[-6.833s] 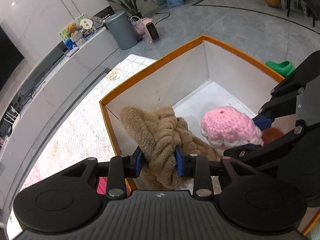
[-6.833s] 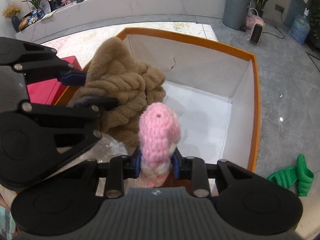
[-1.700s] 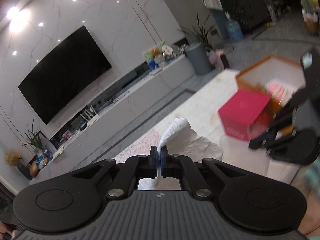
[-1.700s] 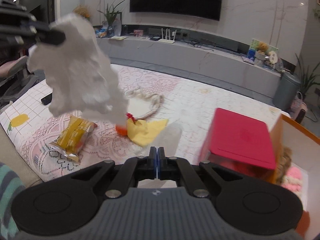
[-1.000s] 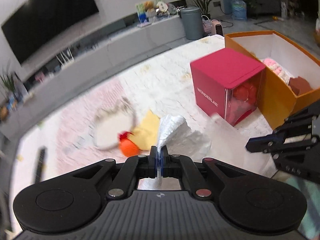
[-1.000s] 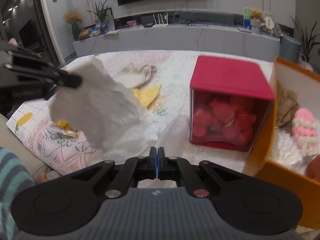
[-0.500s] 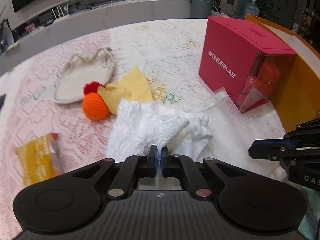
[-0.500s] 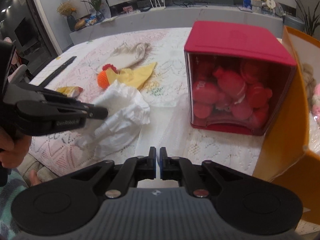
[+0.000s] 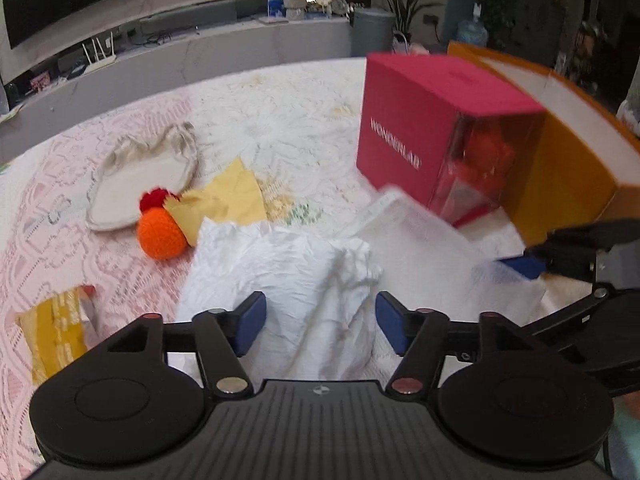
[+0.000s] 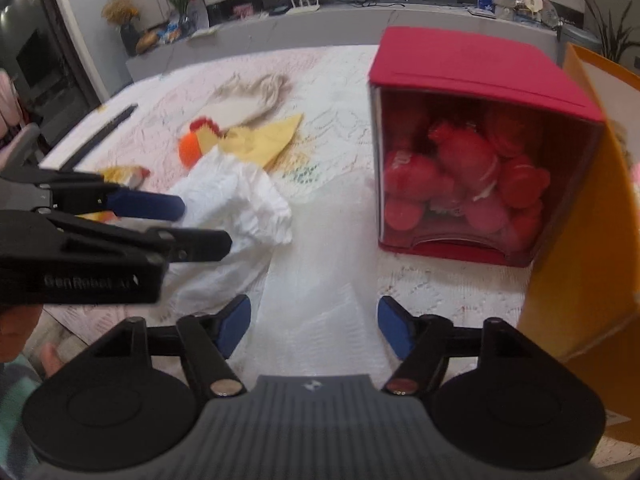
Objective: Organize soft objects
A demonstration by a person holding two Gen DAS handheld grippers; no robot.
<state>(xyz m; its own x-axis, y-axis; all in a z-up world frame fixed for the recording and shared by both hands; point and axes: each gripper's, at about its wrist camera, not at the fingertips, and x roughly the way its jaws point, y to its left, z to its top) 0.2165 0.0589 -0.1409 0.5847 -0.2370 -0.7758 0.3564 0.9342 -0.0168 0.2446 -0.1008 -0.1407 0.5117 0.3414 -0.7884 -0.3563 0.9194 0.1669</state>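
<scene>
A crumpled white cloth [image 9: 288,280] lies on the lace-covered table, partly spread flat toward the right; it also shows in the right wrist view [image 10: 240,208]. My left gripper [image 9: 320,324] is open just above its near edge, holding nothing. My right gripper [image 10: 314,328] is open over the flat part of the cloth. An orange knitted ball [image 9: 160,232] with a red tuft and a yellow cloth [image 9: 228,200] lie behind the white cloth. The orange storage box [image 9: 568,168] stands at the right.
A red WONDERLAB box [image 9: 436,128] with a clear front full of red soft toys [image 10: 460,176] stands against the orange box. A beige drawstring pouch [image 9: 140,176] and a yellow snack packet [image 9: 56,328] lie at the left. A black remote [image 10: 100,136] lies far left.
Both grippers have opened. The white cloth, held up between them a second ago, now lies released on the table.
</scene>
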